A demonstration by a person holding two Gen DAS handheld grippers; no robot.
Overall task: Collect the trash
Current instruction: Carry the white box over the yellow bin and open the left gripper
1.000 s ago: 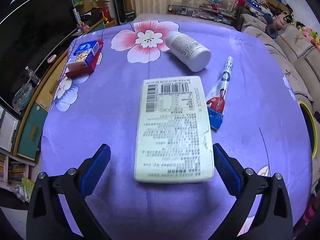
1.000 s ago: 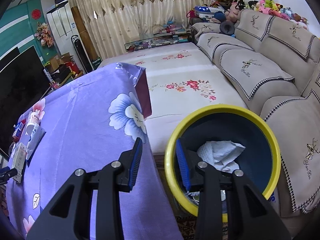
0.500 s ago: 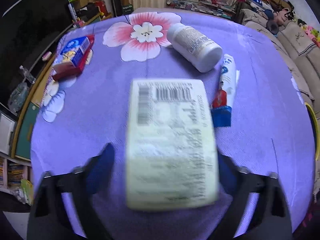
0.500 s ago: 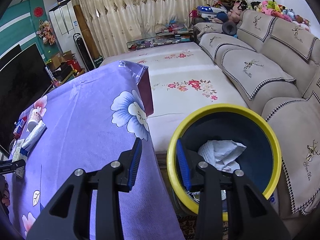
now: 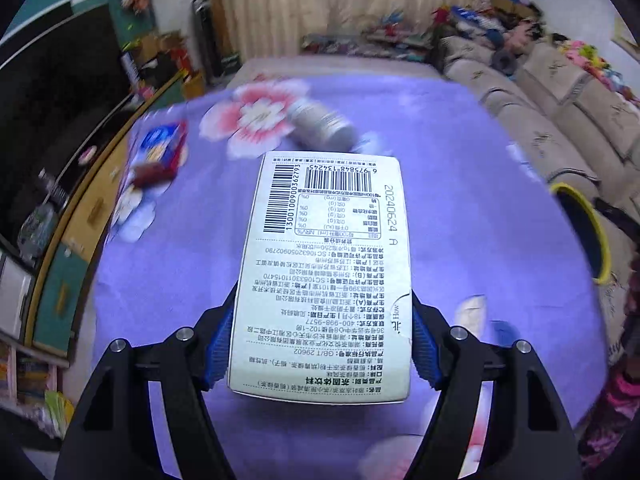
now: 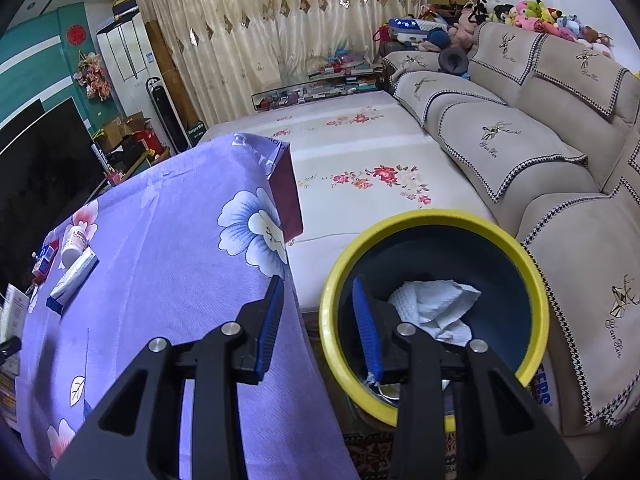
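- The left gripper [image 5: 322, 344] has its blue pads [image 5: 218, 350] pressed on both long sides of a pale printed carton [image 5: 326, 272], barcode end pointing to 12 o'clock.
- The purple floral tablecloth [image 5: 192, 248] lies under it; whether the carton touches the cloth cannot be told.
- Farther off, blurred: a white bottle [image 5: 322, 126] on its side at 12 o'clock, a red-and-blue box [image 5: 160, 152] at 10 o'clock.
- The yellow-rimmed bin [image 5: 586, 228] shows at 3 o'clock.
- The right gripper [image 6: 318, 326] stands narrowly parted and empty, one finger over the cloth edge, the other over the bin rim.
- Crumpled white paper [image 6: 436, 308] lies in the bin.
- A sachet [image 6: 72, 276] lies on the cloth at 9 o'clock.
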